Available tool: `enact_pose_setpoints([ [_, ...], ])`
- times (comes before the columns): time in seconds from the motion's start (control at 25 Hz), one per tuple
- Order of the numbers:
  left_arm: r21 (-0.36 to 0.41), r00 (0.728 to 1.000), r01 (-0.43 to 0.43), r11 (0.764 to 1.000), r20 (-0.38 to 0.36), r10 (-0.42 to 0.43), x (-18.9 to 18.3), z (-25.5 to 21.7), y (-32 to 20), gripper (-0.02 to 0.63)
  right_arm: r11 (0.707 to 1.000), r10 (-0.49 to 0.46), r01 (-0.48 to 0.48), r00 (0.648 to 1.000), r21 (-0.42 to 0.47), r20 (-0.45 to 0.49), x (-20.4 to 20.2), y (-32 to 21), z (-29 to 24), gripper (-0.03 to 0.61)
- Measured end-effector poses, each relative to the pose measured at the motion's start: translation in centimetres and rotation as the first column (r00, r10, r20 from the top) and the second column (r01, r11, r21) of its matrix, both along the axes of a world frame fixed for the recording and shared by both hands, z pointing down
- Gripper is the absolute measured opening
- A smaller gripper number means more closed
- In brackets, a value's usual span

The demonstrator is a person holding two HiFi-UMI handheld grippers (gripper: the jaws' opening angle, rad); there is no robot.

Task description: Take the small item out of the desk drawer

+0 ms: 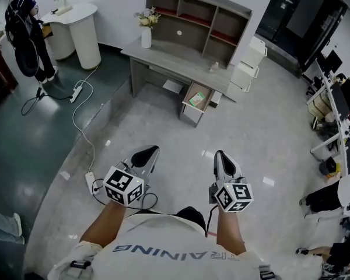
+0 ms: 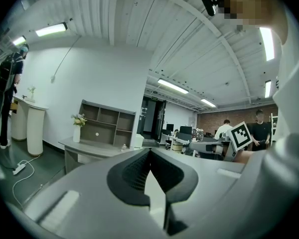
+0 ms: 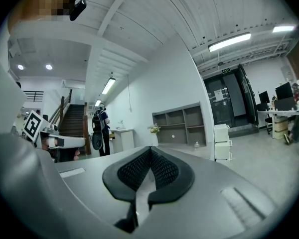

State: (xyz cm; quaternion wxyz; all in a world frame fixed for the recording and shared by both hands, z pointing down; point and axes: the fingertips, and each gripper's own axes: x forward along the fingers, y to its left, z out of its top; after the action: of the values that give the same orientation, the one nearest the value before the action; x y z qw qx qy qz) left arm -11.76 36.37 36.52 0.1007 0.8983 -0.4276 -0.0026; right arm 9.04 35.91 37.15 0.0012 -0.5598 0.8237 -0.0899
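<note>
**Both grippers shut and empty, well short of the open drawer**

The left gripper [image 1: 150, 152] and the right gripper [image 1: 221, 155] are held side by side, pointing roughly level toward the desk [image 1: 181, 63]. In each gripper's own view the pads are seen closed together with nothing between them.

The drawer [image 1: 188, 115] stands pulled out of the desk, far ahead of both grippers and roughly between their lines of aim. The small item [image 1: 196, 100] is seen lying on the drawer's bottom as a flat green-and-white piece. No part of the desk is within reach yet.

**What could go wrong**

- If the jaws are not opened before the drawer is reached, the item would be pushed along the bottom rather than gripped.
- A flat item lying flush on the bottom gives the pads little edge to catch. It could be slid against a drawer wall or dropped on lifting.
- The drawer looks narrow, so a level approach could knock its front or side wall and shift it.
- A floor cable [image 1: 93, 156] and a power strip [image 1: 90, 181] lie just left of the left gripper and could be caught underfoot on the way forward.

**Which way the item lies**

The item appears to lie face up. Its longer side is judged to run roughly along the drawer's pull-out direction, toward the grippers and slightly skewed. At this range the ends cannot be told apart.
</note>
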Motion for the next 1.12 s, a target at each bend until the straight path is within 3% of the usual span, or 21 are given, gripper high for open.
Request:
enact_pose_setpoints([
  [0.4,-0.001,0.998,-0.018,1.0,-0.058,0.018,-2.1,0.8,-5.3,0.002,0.999,-0.012,0.011,0.999,-0.039,-0.036,-1.8,-6.6,0.5,0.017],
  [0.64,0.028,0.998,0.062,0.998,-0.003,-0.062,-2.9,0.4,-11.5,0.002,0.996,-0.09,0.09,0.995,-0.01,-0.036,-3.1,-14.0,-0.5,0.017],
  [0.76,0.037,0.995,0.097,0.995,0.026,-0.098,-2.3,0.1,-15.1,0.002,0.995,-0.099,0.099,0.995,-0.016,-0.028,-2.1,-18.1,-0.6,0.017],
  [0.92,0.02,0.993,0.114,0.993,0.013,-0.114,-0.9,-0.4,-19.8,0.002,0.993,-0.114,0.113,0.993,-0.035,-0.025,-0.6,-23.3,-0.7,0.017],
  [1.12,0.003,0.993,0.119,0.993,0.027,-0.119,2.5,0.4,-25.0,0.002,0.989,-0.139,0.138,0.99,-0.053,-0.001,2.0,-28.7,-0.3,0.017],
])
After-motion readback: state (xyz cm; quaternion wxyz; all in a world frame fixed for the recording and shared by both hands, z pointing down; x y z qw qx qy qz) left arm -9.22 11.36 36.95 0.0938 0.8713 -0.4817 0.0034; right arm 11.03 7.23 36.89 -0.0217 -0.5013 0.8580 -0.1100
